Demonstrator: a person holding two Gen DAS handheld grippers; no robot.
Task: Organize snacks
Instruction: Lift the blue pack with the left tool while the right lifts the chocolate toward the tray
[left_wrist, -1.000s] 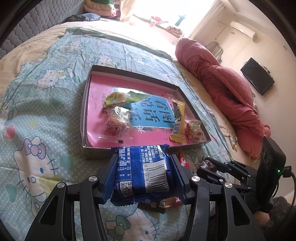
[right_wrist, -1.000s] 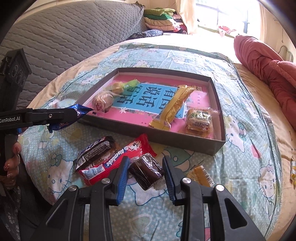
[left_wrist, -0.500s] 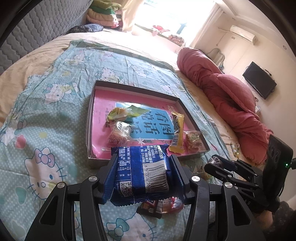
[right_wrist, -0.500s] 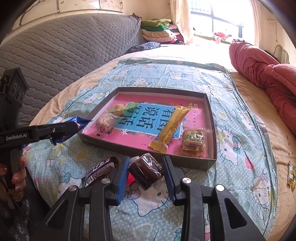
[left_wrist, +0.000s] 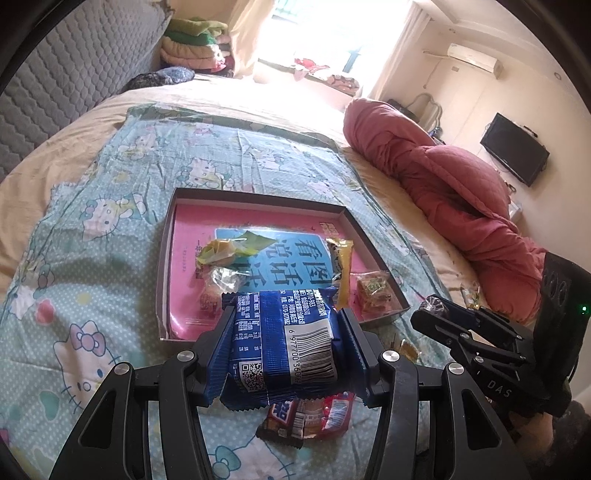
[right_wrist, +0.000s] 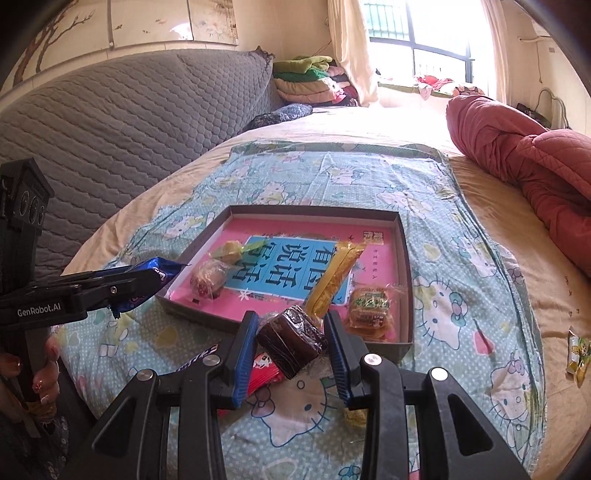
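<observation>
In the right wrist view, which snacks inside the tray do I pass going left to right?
In the tray: round red-and-clear wrapped snack → long yellow bar → clear-wrapped cake with green label.

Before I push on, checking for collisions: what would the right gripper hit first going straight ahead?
Probably the box's near wall, just beyond the brown snack that the right gripper holds. Depth is unclear; if it is high enough, it passes over the wall.

Tray (right_wrist: 404, 258) far half bare – near half crowded by yellow bar (right_wrist: 334, 275) – wrapped snacks
</observation>
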